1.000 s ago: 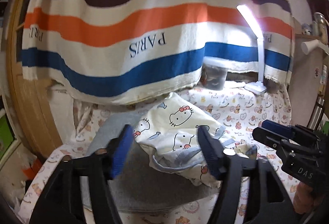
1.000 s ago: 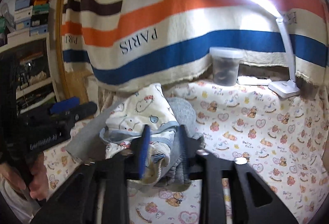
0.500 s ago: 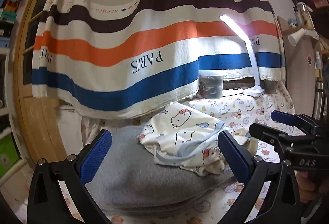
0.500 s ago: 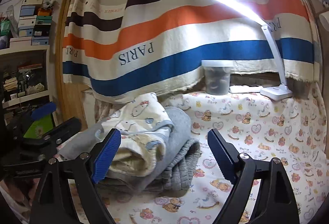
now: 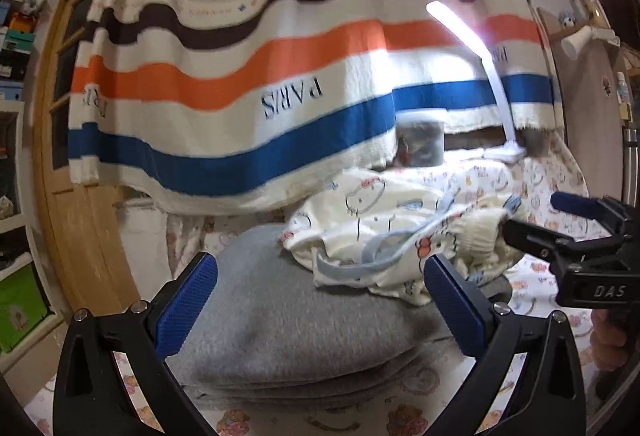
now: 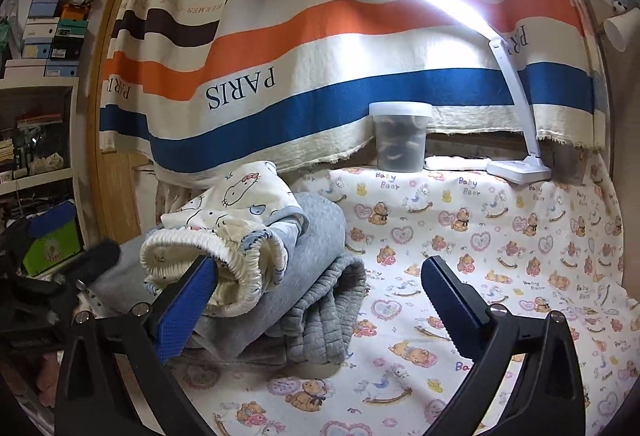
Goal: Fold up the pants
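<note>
The cream cat-print pants (image 5: pixel 380 220) lie bunched and folded on a stack of grey folded garments (image 5: pixel 280 320). My left gripper (image 5: pixel 320 264) stands open just short of the grey stack, its pads touching no cloth. In the right wrist view the pants (image 6: pixel 240 204) show their elastic waistband toward me on the grey stack (image 6: pixel 320 232). My right gripper (image 6: pixel 320 266) has its jaws opening wide; its left pad sits in front of the waistband and nothing is pinched. Each gripper shows in the other's view: the right gripper (image 5: pixel 560 222), the left gripper (image 6: pixel 76 236).
A bear-print sheet (image 6: pixel 500 276) covers the surface. At the back stand a lidded jar (image 6: pixel 400 140) and a lit white desk lamp (image 6: pixel 518 172), below a hanging striped blanket (image 6: pixel 320 48). Shelves with boxes (image 6: pixel 44 36) and a wooden door frame (image 5: pixel 88 236) are at the left.
Both grippers opened and let go of the cat-print pants, then drew back and sank. The pants now rest loose on the grey stack.
</note>
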Demonstrator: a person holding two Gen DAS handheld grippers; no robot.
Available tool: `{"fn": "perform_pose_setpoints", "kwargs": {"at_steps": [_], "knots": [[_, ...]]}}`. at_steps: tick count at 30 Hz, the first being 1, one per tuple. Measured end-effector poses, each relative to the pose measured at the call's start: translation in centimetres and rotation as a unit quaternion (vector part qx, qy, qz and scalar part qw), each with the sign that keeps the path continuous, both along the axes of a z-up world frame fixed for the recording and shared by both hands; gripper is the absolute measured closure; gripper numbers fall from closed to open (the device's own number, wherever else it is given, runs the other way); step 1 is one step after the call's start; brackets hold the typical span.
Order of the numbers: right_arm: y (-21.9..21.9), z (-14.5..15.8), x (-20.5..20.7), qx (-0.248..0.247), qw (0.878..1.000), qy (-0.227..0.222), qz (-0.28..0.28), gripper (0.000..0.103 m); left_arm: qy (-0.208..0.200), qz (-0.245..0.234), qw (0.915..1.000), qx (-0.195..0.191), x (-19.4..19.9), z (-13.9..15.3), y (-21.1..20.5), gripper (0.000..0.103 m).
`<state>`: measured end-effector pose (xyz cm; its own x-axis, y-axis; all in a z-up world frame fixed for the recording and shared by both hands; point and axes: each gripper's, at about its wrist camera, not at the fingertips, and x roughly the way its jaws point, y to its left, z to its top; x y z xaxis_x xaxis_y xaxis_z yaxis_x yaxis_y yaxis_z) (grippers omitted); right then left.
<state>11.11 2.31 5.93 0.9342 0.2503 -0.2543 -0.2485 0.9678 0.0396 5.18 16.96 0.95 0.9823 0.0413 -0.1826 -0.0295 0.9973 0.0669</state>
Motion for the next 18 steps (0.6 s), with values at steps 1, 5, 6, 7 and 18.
{"fn": "perform_pose_setpoints", "kwargs": {"at_steps": [1, 5, 6, 7, 18], "knots": [[0.1, 0.0, 0.0, -0.003, 1.000, -0.001, 0.000, 0.001, 0.011, 0.001, 0.9999, -0.007, 0.4, -0.1, 0.3, 0.001], [0.5, 0.0, -0.4, -0.013, 1.000, -0.009, 0.001, 0.001, 0.048, 0.009, 0.9981, -0.037, 1.8, -0.7, 1.5, 0.001], [0.4, 0.0, -0.4, -0.011, 1.000, -0.009, -0.002, 0.001, 0.058, 0.008, 0.9974, -0.042, 2.2, -0.9, 1.6, 0.000], [0.3, 0.0, -0.3, -0.010, 1.000, -0.007, -0.005, 0.001, 0.066, 0.008, 0.9969, -0.043, 2.5, -1.0, 1.6, 0.000], [0.1, -0.2, 0.2, -0.010, 1.000, 0.006, -0.007, 0.001, 0.069, 0.011, 0.9964, -0.048, 2.4, -1.4, 1.7, 0.000]]}}
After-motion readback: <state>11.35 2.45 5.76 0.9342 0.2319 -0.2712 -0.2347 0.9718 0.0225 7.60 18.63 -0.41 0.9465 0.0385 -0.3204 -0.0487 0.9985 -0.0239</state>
